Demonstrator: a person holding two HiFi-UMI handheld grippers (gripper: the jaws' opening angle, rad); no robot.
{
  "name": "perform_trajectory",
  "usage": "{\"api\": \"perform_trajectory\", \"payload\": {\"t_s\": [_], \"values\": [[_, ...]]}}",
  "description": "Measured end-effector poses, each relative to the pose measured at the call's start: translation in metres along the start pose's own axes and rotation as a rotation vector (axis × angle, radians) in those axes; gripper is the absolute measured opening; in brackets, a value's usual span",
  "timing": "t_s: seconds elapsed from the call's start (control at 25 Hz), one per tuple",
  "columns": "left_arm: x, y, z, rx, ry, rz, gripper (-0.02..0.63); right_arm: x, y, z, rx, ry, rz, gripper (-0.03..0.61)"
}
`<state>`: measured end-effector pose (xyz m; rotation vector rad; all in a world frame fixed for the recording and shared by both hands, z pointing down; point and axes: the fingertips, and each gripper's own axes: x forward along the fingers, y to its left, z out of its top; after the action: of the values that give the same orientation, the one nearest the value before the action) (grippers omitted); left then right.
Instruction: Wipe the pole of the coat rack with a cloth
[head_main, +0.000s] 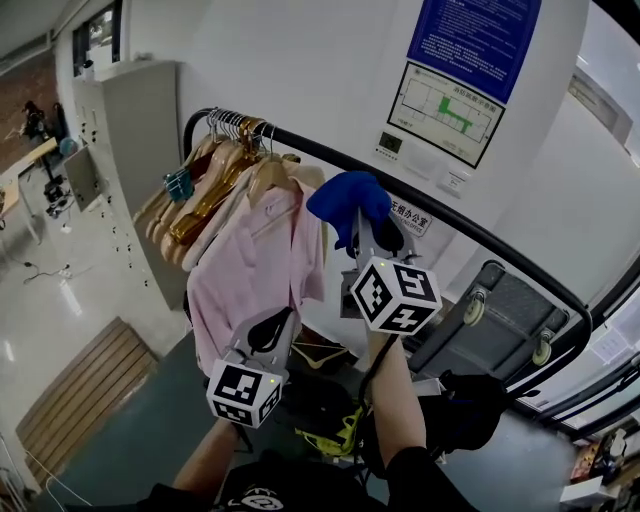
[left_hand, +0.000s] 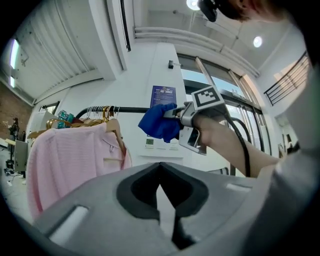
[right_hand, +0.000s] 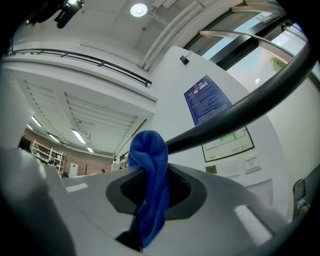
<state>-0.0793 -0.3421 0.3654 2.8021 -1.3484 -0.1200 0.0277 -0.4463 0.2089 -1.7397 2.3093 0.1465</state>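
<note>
The black pole (head_main: 460, 222) of the coat rack runs from upper left down to the right in the head view. A blue cloth (head_main: 349, 199) is pressed on the pole, held by my right gripper (head_main: 362, 232), which is shut on it. In the right gripper view the blue cloth (right_hand: 151, 175) hangs from between the jaws and bunches against the pole (right_hand: 240, 107). My left gripper (head_main: 268, 330) hangs lower, below the pink shirt, its jaws together with nothing in them. The left gripper view shows the right gripper and blue cloth (left_hand: 159, 121) at the pole (left_hand: 125, 109).
A pink shirt (head_main: 250, 275) and several wooden hangers (head_main: 205, 185) hang at the pole's left end. A suitcase (head_main: 495, 320) stands below the right part. A grey cabinet (head_main: 125, 140) stands at the wall, with notices (head_main: 447, 105) above the pole.
</note>
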Motion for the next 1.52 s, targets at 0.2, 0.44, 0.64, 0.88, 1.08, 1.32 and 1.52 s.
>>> {"api": "perform_trajectory", "payload": {"t_s": [0.2,0.44,0.64,0.88,1.08,1.32,1.52], "values": [[0.007,-0.009,0.001,0.008,-0.001,0.004,0.005,0.018,-0.003,0.008,0.057,0.003,0.023,0.067],[0.021,-0.016,0.008,-0.008,-0.019,0.0,0.005,0.002,-0.019,0.014,0.066,-0.001,0.039,0.074],[0.046,-0.051,0.009,-0.017,-0.028,-0.075,0.004,-0.042,-0.064,0.023,0.048,-0.012,-0.019,0.074],[0.08,-0.113,0.004,0.006,-0.011,-0.218,0.005,-0.116,-0.148,0.047,0.078,-0.072,-0.17,0.072],[0.097,-0.156,0.006,0.009,-0.01,-0.31,0.005,-0.185,-0.201,0.074,0.032,-0.115,-0.294,0.072],[0.101,-0.192,0.006,0.02,-0.014,-0.379,0.003,-0.247,-0.248,0.095,0.017,-0.165,-0.419,0.072],[0.097,-0.192,0.008,0.019,-0.016,-0.368,0.005,-0.248,-0.251,0.095,0.052,-0.171,-0.386,0.069]]}}
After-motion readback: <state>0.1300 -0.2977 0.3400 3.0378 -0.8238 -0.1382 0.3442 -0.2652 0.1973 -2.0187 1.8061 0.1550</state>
